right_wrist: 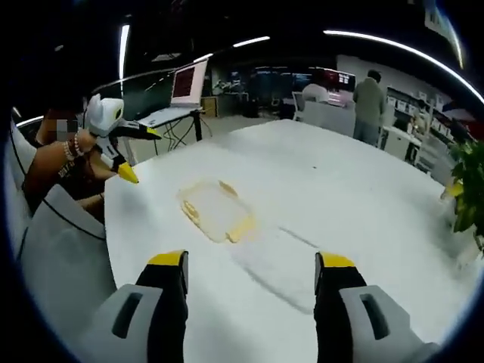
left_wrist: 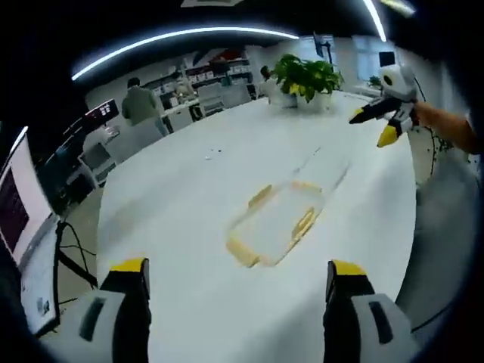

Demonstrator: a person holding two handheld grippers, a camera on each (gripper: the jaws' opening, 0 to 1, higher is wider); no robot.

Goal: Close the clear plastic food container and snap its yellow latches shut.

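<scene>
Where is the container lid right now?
The clear lid lies flat on the white table, beside the open container, just ahead of the right gripper.

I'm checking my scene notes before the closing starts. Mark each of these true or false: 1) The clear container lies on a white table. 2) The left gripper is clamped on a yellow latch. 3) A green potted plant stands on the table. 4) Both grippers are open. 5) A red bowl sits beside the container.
1) True: the clear plastic food container with yellow latches lies on the white round table.
2) False: the left gripper is open and apart from the container, holding nothing.
3) True: the green leafy potted plant stands at the table's far edge.
4) True: the right gripper is open too, empty.
5) False: nothing red lies beside the container.
</scene>
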